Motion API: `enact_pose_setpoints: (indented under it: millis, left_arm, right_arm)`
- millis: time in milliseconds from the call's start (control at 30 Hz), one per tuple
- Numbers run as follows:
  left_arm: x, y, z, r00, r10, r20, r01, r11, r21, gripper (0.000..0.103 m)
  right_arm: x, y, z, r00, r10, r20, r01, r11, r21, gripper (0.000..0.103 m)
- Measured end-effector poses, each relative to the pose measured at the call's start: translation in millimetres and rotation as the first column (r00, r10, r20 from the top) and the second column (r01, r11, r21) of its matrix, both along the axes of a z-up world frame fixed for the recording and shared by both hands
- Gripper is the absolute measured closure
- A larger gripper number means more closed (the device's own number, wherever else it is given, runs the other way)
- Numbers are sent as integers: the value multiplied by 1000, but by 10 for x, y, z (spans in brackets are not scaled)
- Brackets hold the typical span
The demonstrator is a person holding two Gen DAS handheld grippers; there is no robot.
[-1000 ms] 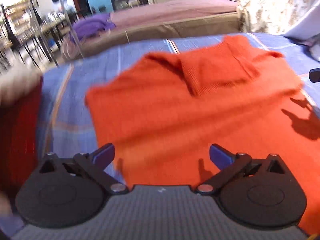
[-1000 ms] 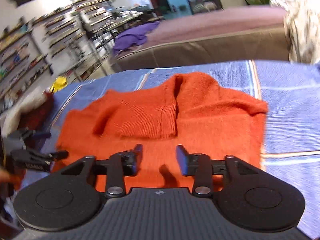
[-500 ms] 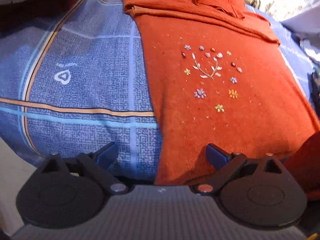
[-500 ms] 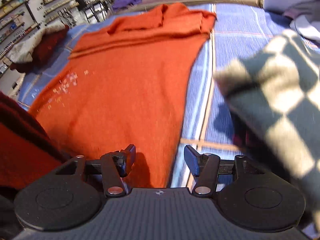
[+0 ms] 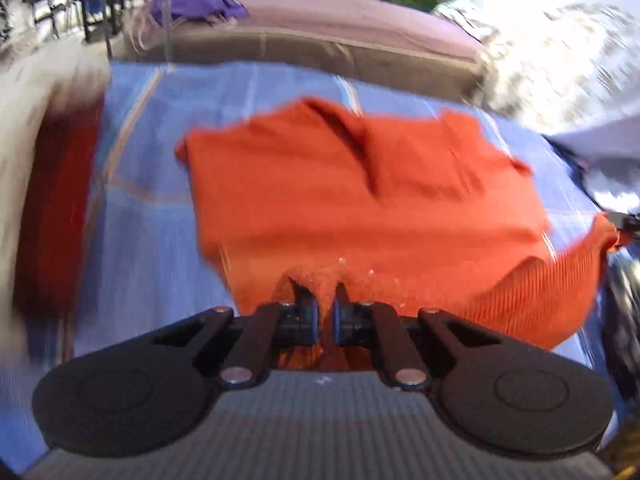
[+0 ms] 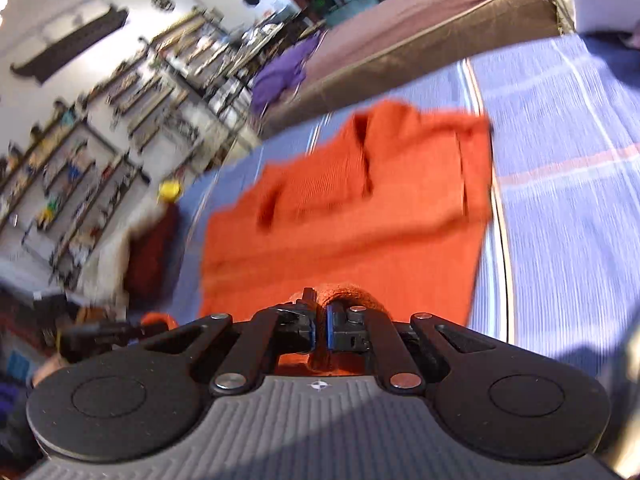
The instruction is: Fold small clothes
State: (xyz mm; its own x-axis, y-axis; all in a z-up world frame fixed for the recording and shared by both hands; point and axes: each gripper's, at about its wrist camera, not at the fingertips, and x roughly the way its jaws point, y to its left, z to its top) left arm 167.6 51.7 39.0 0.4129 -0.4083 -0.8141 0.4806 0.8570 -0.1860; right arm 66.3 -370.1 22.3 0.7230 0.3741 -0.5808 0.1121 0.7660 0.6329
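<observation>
Your left gripper (image 5: 326, 314) and right gripper (image 6: 319, 326) each pinch the orange knitted sweater's (image 5: 360, 188) near hem above the blue plaid bedcover (image 5: 152, 240).

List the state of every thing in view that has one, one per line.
orange sweater: sleeves folded in over the far end, near hem lifted off the bedspread.
left gripper: shut on the sweater's near hem.
right gripper: shut on the sweater's near hem.
blue bedspread: spread flat under the sweater.
dark red garment: lying at the left edge of the bedspread, blurred.
purple cloth: heaped on the far bed.
</observation>
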Motion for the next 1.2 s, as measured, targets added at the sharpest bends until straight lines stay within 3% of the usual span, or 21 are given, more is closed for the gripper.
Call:
enact_pose_setpoints:
  millis: [133,200,267,333,400,433,467,500,533,600,700,733,800,867,900,967,1033,1100,1133,1167,1200]
  left_arm:
    - [1077,-360,-220,993,119,-4,-119,993,22,96]
    - [1464,-547,-369,987,154,-47,-153,988,30,96]
    - [1694,-680,-474,980,189,-66,-188,982,16,95]
    - [1831,-737,-521,974,218,-58,-218,976,16,92]
    - [1895,-664,-584,949,303,-90,-305,952,-4,72]
    - [1929,-629,-572,929,358,-92,-360,933,1,25]
    - [1925,-590,-537,912,407,-57,-406,913,32,1]
    - [1859,-568,-468,899,437,26,-438,897,61,2]
    - [1773,-574,-389,891,438,118,-449,887,104,1]
    - [1549,-688,-227,891,380,247,-425,890,163,1]
    - [920,-1029,-69,941,163,296,-202,973,107,1]
    - [639,-1232,-81,952,56,302,-96,988,120,1]
    - [33,-1698,-225,939,-185,288,138,975,175,1]
    - [-576,-2166,-476,878,-404,256,345,906,245,1]
    - [-845,-2381,-611,832,-495,252,424,859,287,1]
    - [-1285,-2778,-877,745,-596,300,472,788,394,1]
    - [-1533,-3094,-1084,683,-623,380,433,765,477,1]
    - [-1615,-3332,-1157,628,-625,463,396,769,502,3]
    - [-1608,-3478,-1138,625,-632,458,398,762,510,16]
    - [-1546,-3590,-1115,639,-631,441,410,764,499,49]
    - [-1455,-3679,-1084,664,-622,414,422,769,480,70]
  right_arm:
    - [957,-416,-209,991,-125,-52,126,991,31,94]
    - [1350,-550,-385,985,-148,-91,150,989,14,95]
    - [1594,-621,-571,971,-209,-117,206,978,-37,95]
    - [1757,-695,-758,965,-223,-135,223,975,-16,95]
    - [1772,-768,-895,950,-277,-145,285,958,36,94]
    - [1751,-831,-943,942,-301,-146,314,947,68,91]
    - [1710,-883,-959,934,-327,-143,339,938,71,86]
    - [1662,-918,-950,925,-354,-136,362,932,36,60]
    - [1599,-963,-899,917,-379,-121,379,925,-28,24]
    - [1460,-1057,-798,917,-391,-74,382,917,-114,3]
    - [1299,-1262,-820,950,-307,-59,307,952,-3,3]
    - [1248,-1296,-836,962,-268,-59,270,962,35,3]
    - [1175,-1281,-863,983,-169,-66,173,983,57,0]
    - [1136,-1245,-938,991,-79,-107,86,995,53,0]
    - [1103,-1213,-991,991,-53,-123,61,996,61,0]
    - [1047,-1190,-1061,993,-29,-117,43,992,119,0]
    - [1008,-1170,-1098,994,-10,-112,31,981,191,0]
    - [989,-1141,-1073,994,-11,-107,34,977,211,0]
    - [1006,-1127,-1062,994,-11,-105,33,977,209,0]
    - [1032,-1121,-1035,995,-1,-103,22,978,208,0]
    - [1049,-1120,-1019,994,13,-107,8,981,196,0]
